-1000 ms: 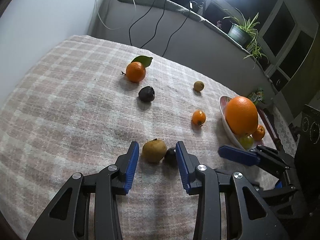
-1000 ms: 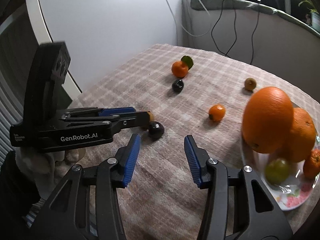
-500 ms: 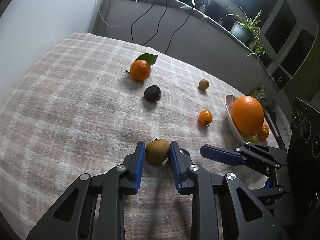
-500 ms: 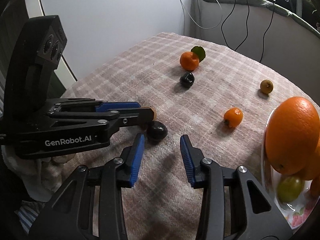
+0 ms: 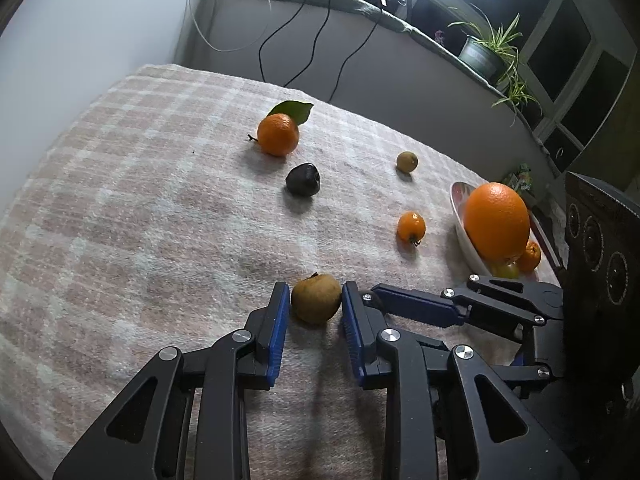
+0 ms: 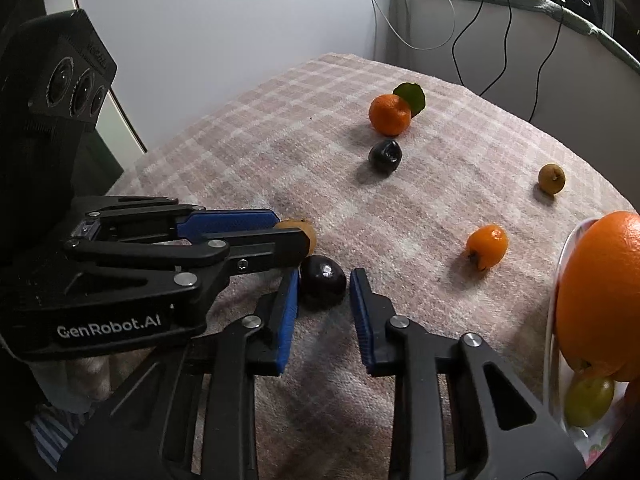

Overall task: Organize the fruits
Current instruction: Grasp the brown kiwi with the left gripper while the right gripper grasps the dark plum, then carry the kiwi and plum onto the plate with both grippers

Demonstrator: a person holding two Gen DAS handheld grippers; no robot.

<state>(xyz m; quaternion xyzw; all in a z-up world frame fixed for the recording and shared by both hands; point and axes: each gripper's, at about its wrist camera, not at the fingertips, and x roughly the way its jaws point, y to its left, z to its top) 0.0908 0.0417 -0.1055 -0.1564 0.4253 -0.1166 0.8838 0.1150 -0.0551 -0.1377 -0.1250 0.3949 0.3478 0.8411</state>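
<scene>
A brown-yellow fruit lies on the checked cloth between the fingers of my left gripper, whose jaws stand close on both its sides; the fruit still rests on the cloth. It also peeks out behind the left fingers in the right wrist view. A dark round fruit lies between the tips of my right gripper, which is open with small gaps either side. A white plate at the right holds a big orange, a small orange and a green fruit.
Loose on the cloth are an orange with a leaf, a dark fruit, a small brown fruit and a small orange fruit. Cables and a wall stand behind; the cloth's left edge drops off.
Both grippers moved forward and narrowed. The left jaws closed in around the brown-yellow fruit; the right fingertips came up around the dark fruit.
</scene>
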